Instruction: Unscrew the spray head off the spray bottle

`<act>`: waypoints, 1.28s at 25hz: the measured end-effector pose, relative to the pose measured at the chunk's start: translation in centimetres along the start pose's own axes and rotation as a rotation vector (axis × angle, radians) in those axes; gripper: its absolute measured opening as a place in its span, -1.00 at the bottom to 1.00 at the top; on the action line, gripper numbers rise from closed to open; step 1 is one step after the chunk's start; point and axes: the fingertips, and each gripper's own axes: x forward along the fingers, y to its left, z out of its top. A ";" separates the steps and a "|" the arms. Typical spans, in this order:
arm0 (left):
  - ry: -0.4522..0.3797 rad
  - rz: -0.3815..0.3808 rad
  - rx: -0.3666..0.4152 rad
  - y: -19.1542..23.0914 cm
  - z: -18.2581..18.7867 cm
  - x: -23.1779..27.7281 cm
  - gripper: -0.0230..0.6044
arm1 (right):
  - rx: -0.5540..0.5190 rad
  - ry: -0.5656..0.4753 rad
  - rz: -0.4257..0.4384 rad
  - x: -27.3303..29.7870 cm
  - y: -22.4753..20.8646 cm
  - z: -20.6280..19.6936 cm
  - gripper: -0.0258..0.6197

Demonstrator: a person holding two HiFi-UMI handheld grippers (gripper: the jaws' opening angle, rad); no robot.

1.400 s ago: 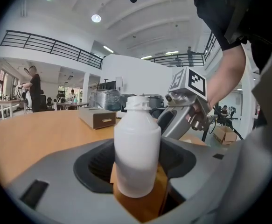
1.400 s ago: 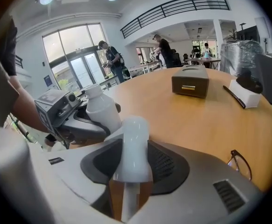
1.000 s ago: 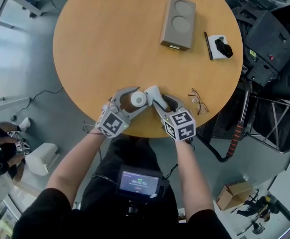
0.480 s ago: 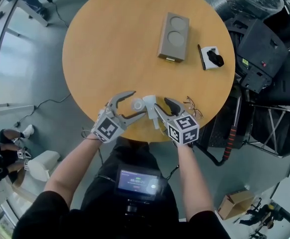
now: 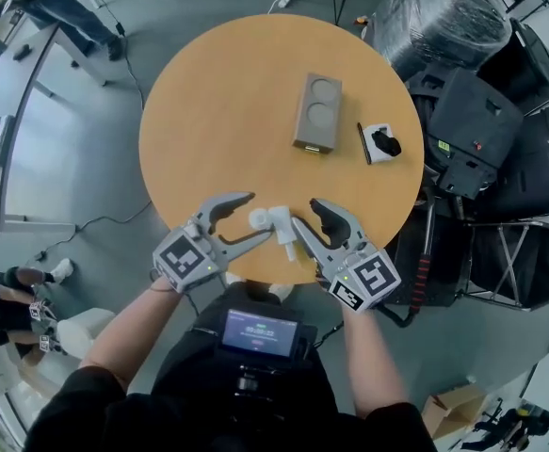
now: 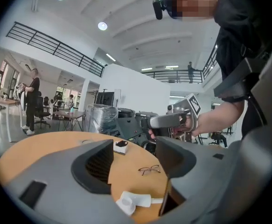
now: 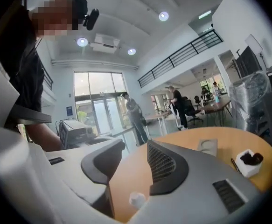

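Left gripper (image 5: 260, 215) and right gripper (image 5: 303, 212) both gape empty, the left's jaws just having narrowed. The spray head (image 5: 276, 218) lies below between them. The left gripper view shows its whole body, the right gripper view only a round white end.

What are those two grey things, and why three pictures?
Each is a tool with two jaws: the left hand-held gripper and the right hand-held gripper. One picture comes from a camera on the person's head, looking down; the other two from cameras riding on the tools. On the round table lie a white spray head, a grey block, a pen, glasses and a small white box. Both tools are open and hold nothing; the left jaws just closed a little, the right opened a little.
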 end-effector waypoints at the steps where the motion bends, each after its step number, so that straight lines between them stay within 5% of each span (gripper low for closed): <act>1: -0.018 -0.007 0.007 -0.6 1.6 -0.5 0.06 | -0.029 -0.033 0.008 -0.6 0.9 1.8 -0.39; 4: -0.071 -0.023 0.001 -1.9 5.3 -2.0 -0.15 | -0.093 -0.127 0.032 -2.2 3.1 6.2 -0.74; 13: -0.172 -0.042 -0.091 -3.7 13.1 -5.6 -0.84 | -0.132 -0.194 0.061 -5.9 6.2 11.6 -0.86; 17: -0.148 -0.005 -0.005 -4.6 13.8 -5.8 -0.92 | -0.160 -0.185 0.085 -6.5 7.4 12.2 -0.87; 32: -0.100 -0.012 0.018 -5.3 14.8 -5.7 -0.92 | -0.227 -0.160 0.088 -7.2 9.0 13.8 -0.87</act>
